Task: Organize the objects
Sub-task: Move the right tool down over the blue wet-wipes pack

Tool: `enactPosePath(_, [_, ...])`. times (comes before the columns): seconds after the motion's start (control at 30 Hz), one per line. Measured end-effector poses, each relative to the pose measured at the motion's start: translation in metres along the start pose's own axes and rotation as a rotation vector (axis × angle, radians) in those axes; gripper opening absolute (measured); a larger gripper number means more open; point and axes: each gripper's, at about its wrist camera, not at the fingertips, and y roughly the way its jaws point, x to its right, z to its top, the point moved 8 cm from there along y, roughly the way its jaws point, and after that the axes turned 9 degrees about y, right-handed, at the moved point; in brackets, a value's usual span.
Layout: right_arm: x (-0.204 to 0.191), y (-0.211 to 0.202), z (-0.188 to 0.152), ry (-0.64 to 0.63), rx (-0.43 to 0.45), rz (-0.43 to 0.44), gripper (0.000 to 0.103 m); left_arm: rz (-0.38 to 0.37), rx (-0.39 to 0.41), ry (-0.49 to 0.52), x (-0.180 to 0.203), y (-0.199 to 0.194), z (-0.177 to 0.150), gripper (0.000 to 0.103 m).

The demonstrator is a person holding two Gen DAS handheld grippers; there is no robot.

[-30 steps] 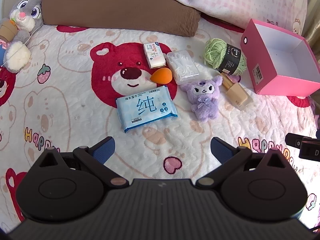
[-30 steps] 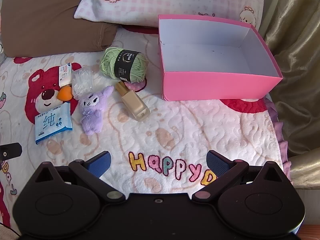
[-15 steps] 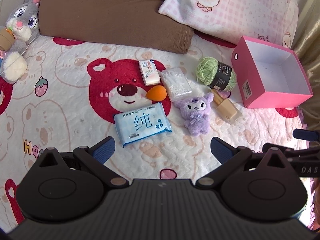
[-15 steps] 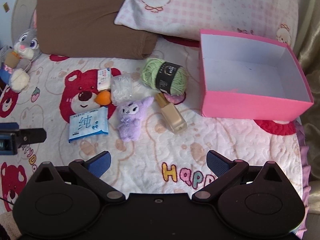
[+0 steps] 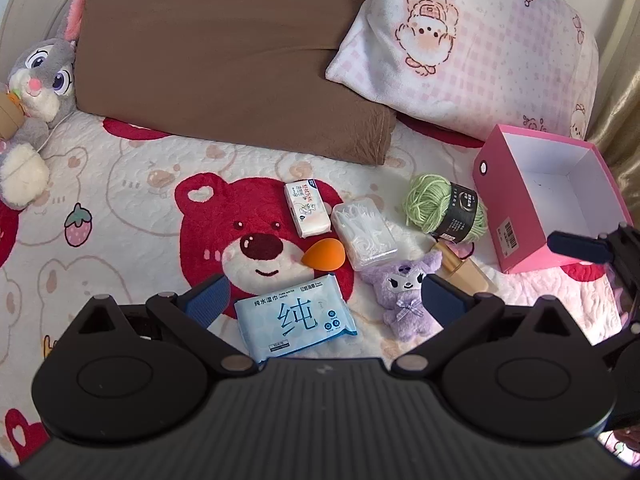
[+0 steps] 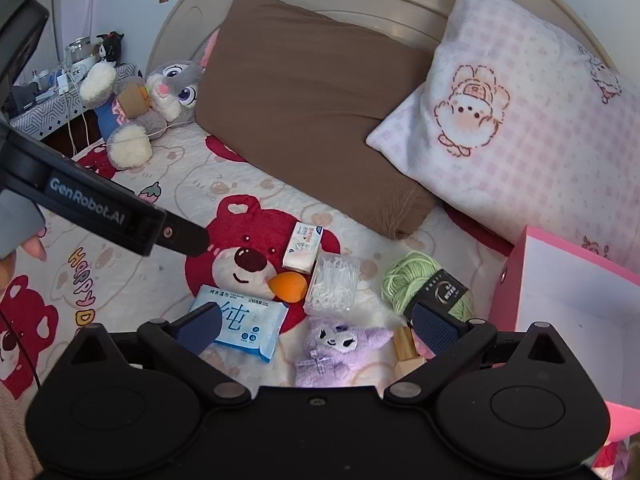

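Observation:
On the bear-print blanket lie a blue wet-wipe pack (image 5: 294,320) (image 6: 240,326), an orange sponge (image 5: 323,254) (image 6: 289,286), a small tissue pack (image 5: 307,208) (image 6: 303,247), a clear box of floss picks (image 5: 366,234) (image 6: 334,284), a purple plush (image 5: 404,294) (image 6: 338,350), green yarn (image 5: 444,208) (image 6: 424,286) and a foundation bottle (image 5: 464,274) (image 6: 406,350). An empty pink box (image 5: 520,216) (image 6: 516,292) stands at the right. My left gripper (image 5: 324,300) is open above the wipes. My right gripper (image 6: 316,324) is open above the plush.
A brown pillow (image 5: 224,52) and a pink checked pillow (image 5: 472,44) lie at the back. A grey bunny plush (image 5: 36,92) sits at the far left. A side table with clutter (image 6: 60,80) stands beyond the bed. A curtain (image 5: 620,100) hangs at the right.
Both grippers have pulled back and tilted up, so the objects sit lower in view and the pillows fill the top. Both stay open. No object has moved.

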Motion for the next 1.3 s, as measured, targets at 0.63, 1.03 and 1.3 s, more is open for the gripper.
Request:
enactPosePath(0.63, [-0.042, 0.088, -0.057, -0.030, -0.102, 0.124, 0.088, -0.106, -0.122, -0.155, -0.057, 0.091, -0.086, 0.102])
enactPosePath(1.03, [-0.043, 0.124, -0.067, -0.047, -0.078, 0.096, 0.081, -0.076, -0.135, -0.283, -0.087, 0.132, -0.107, 0.097])
enactPosePath(1.3, [-0.036, 0.152, -0.058, 0.178, -0.160, 0.147, 0.053, -0.130, -0.094, -0.292, -0.082, 0.142, -0.100, 0.083])
